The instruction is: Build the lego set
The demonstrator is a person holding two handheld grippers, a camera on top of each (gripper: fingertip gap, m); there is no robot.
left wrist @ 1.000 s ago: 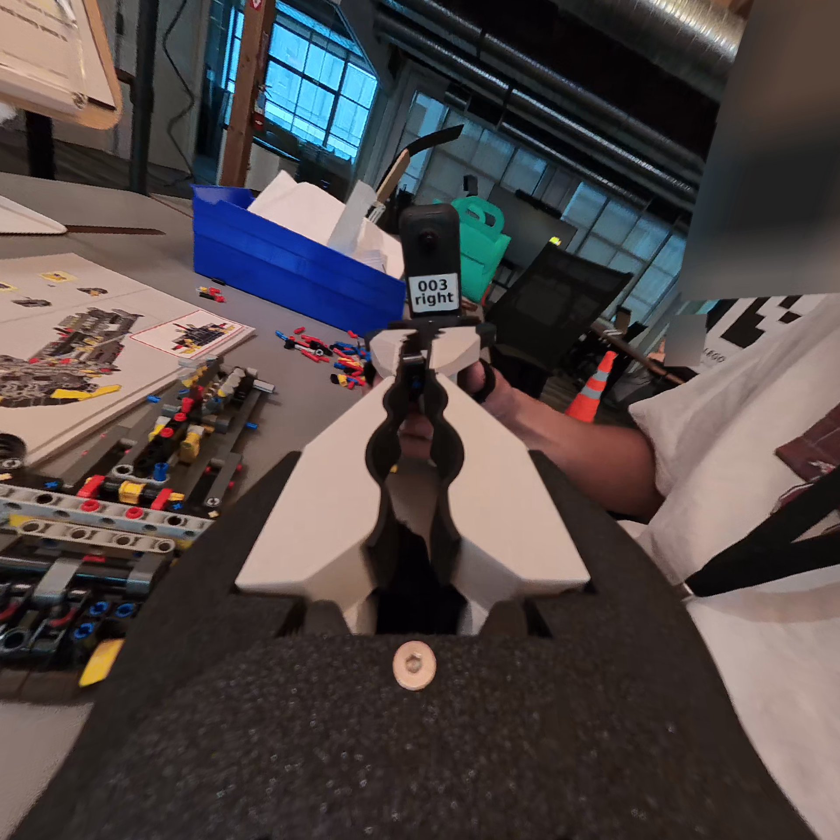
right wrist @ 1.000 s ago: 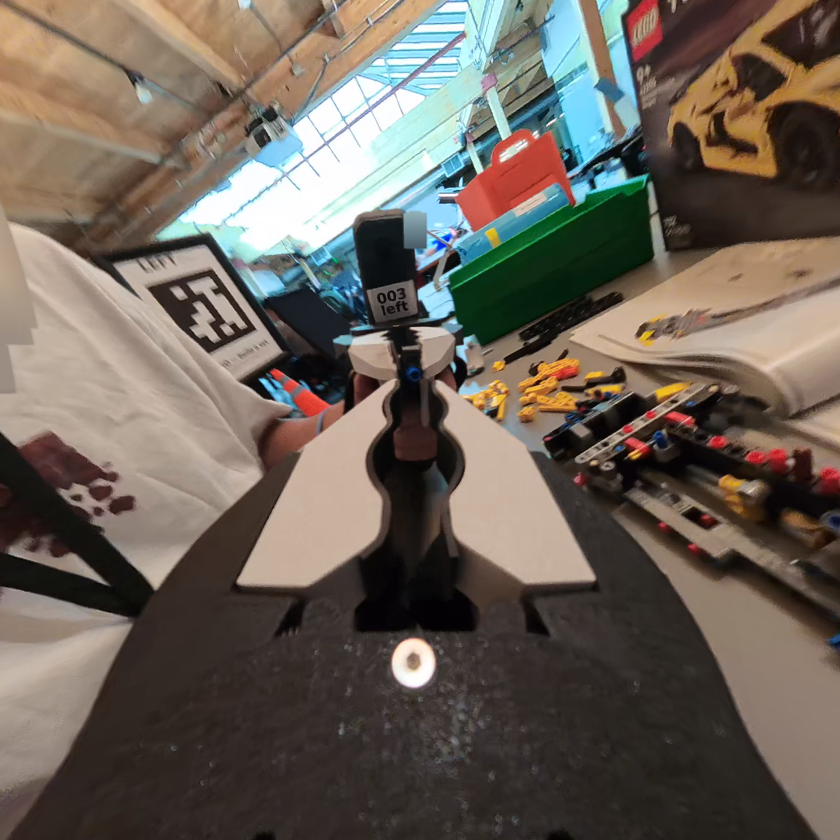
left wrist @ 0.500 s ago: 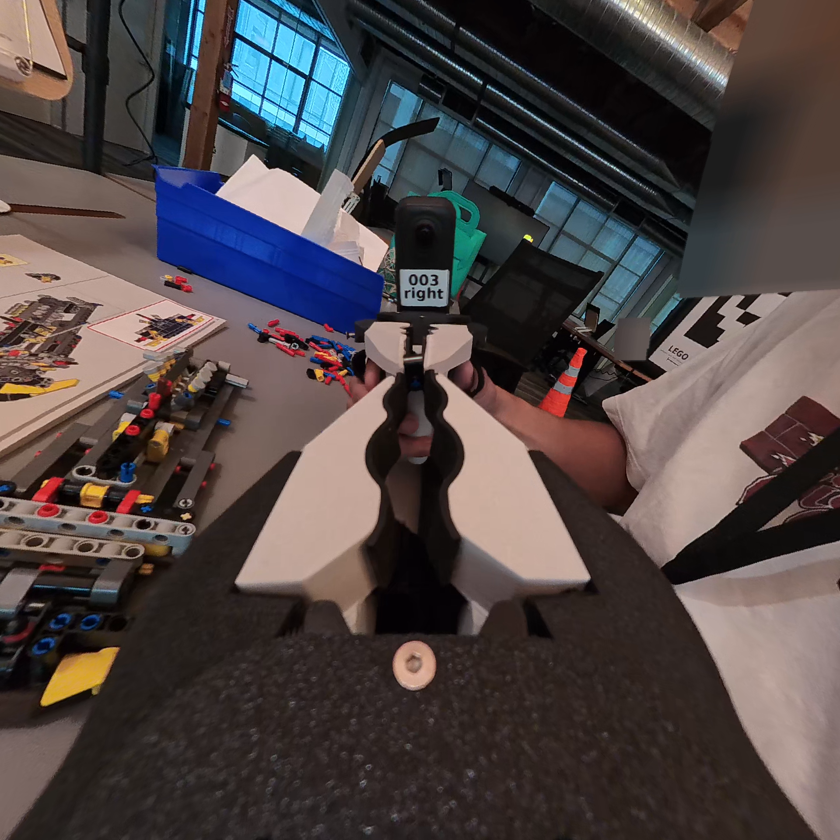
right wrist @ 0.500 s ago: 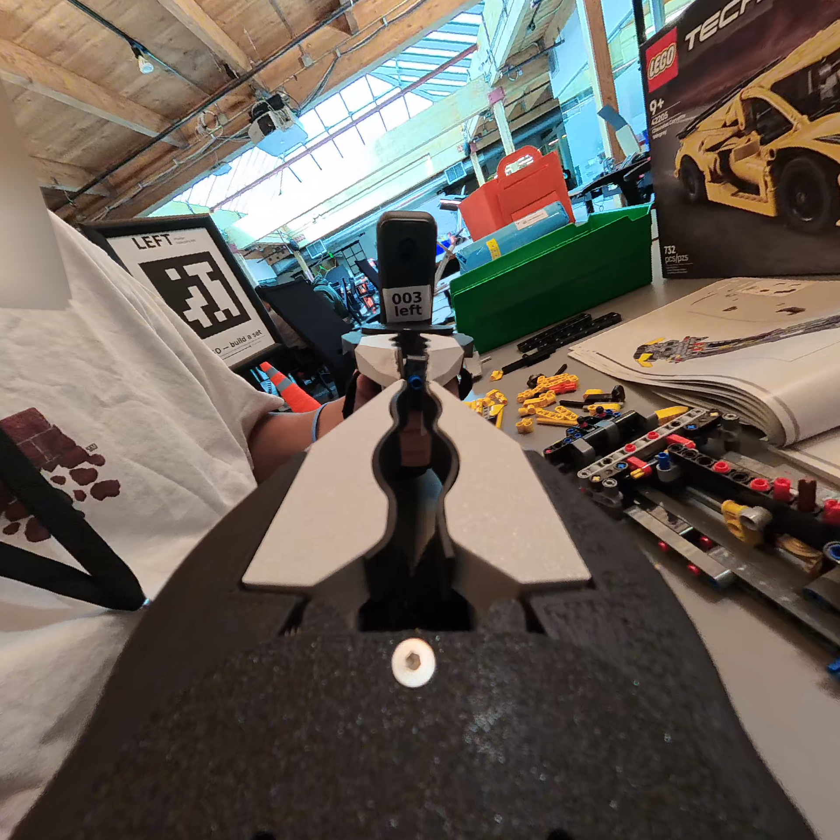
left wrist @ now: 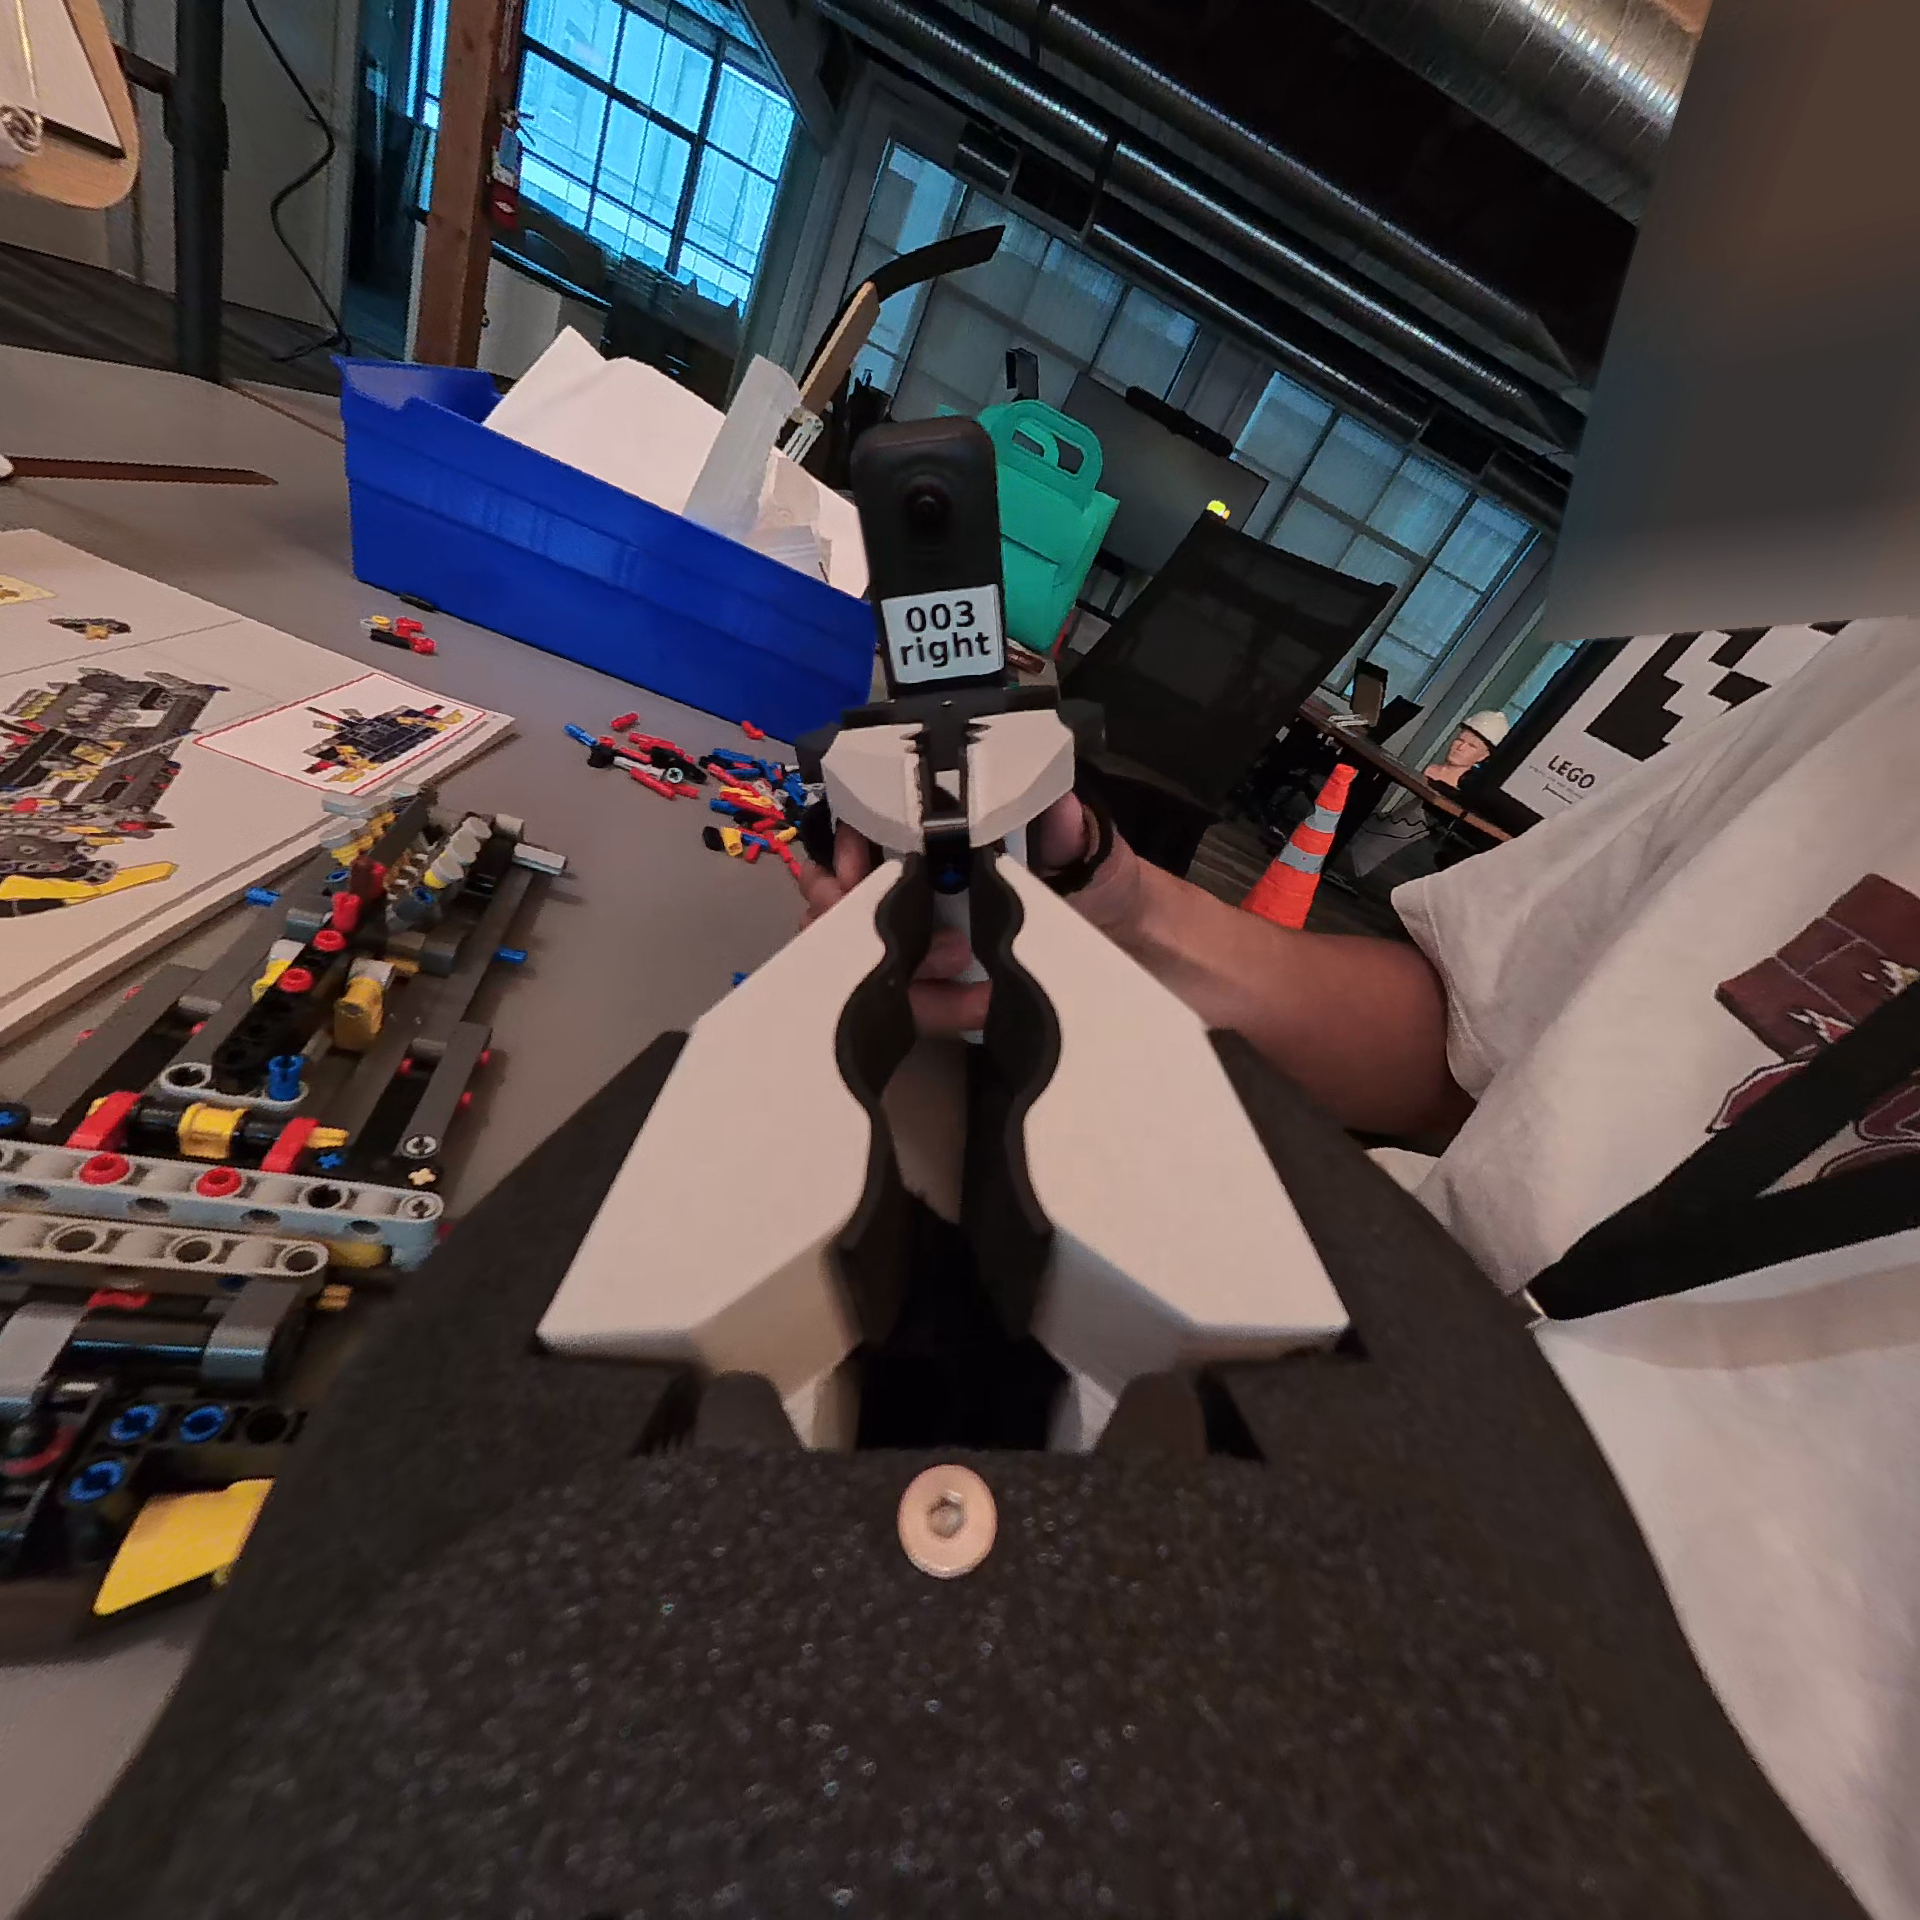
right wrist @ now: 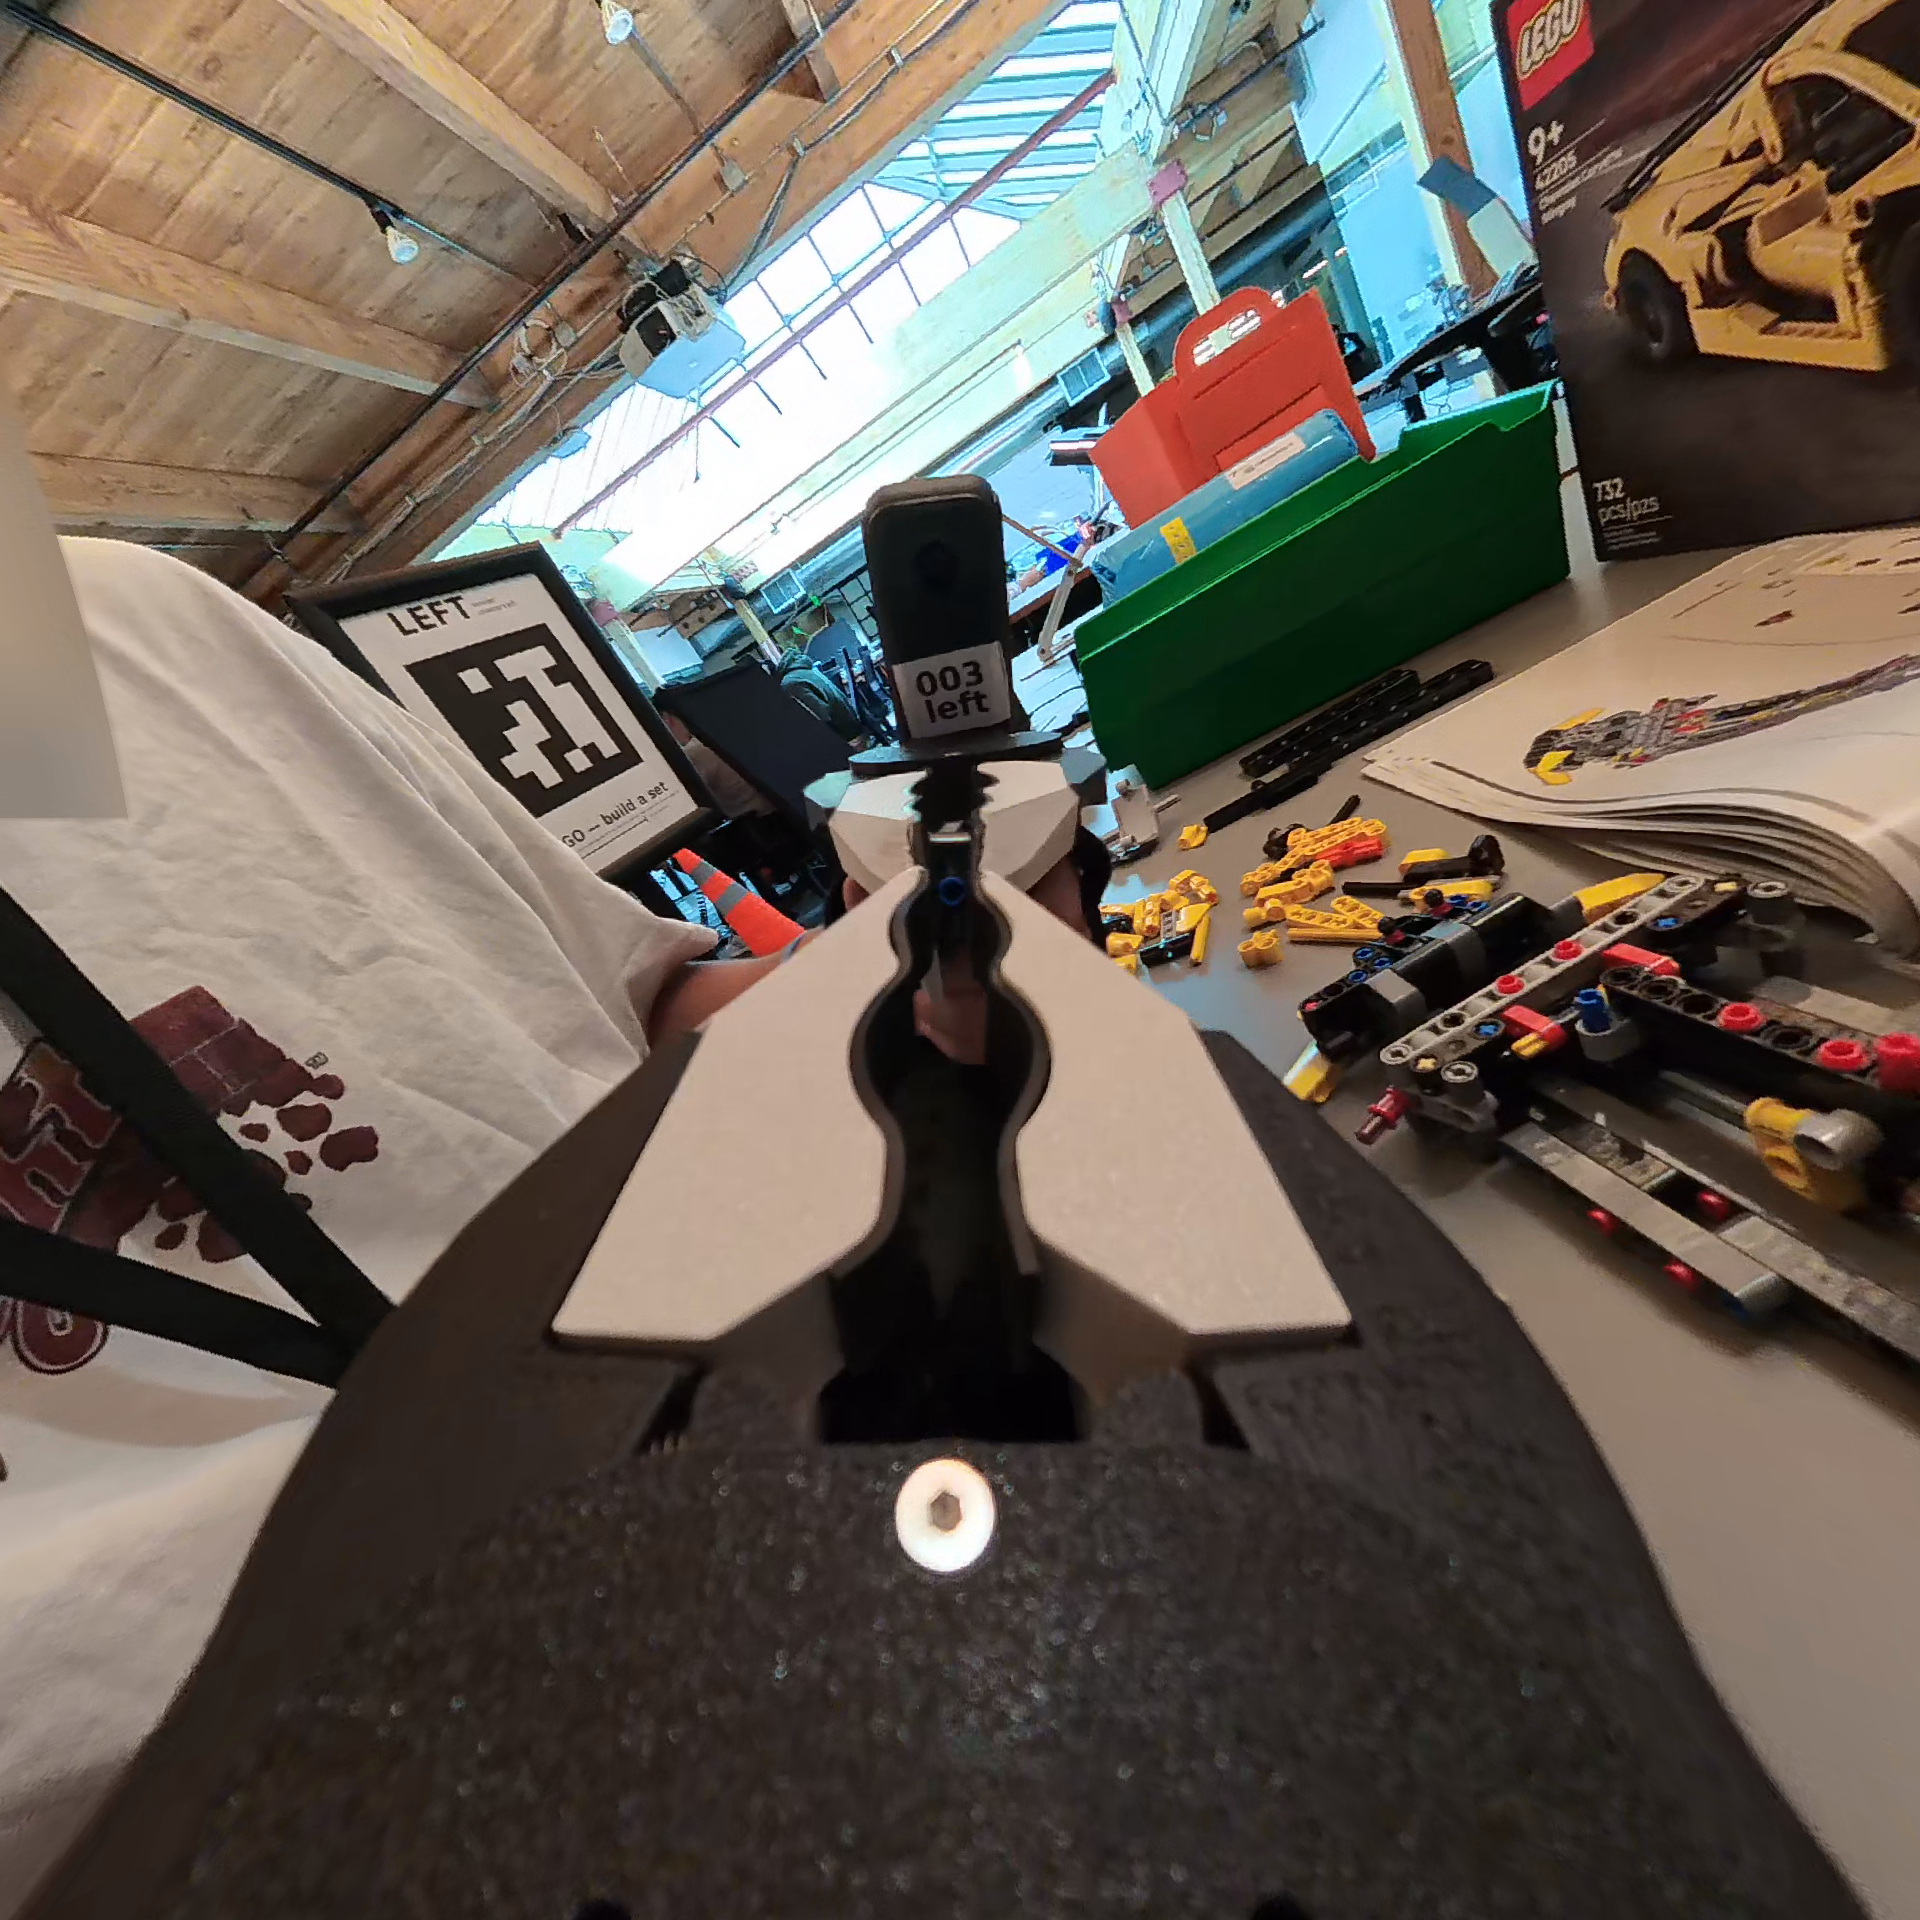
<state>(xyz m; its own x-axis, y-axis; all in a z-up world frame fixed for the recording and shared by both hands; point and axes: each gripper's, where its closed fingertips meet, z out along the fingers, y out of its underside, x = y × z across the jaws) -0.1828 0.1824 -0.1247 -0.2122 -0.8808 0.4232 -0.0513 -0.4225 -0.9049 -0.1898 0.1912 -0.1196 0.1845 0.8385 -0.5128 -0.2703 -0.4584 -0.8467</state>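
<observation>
Grippers meet tip to tip at frame centre: left gripper [left wrist: 948, 894] and right gripper [right wrist: 948, 894] both nearly closed, seemingly pinching one small blue pin [right wrist: 950, 889] between them; contact is hard to confirm. Pin looks light, stiff, slippery; hold its middle. Half-built car frame [left wrist: 260, 1122] lies at left of the left view.
</observation>
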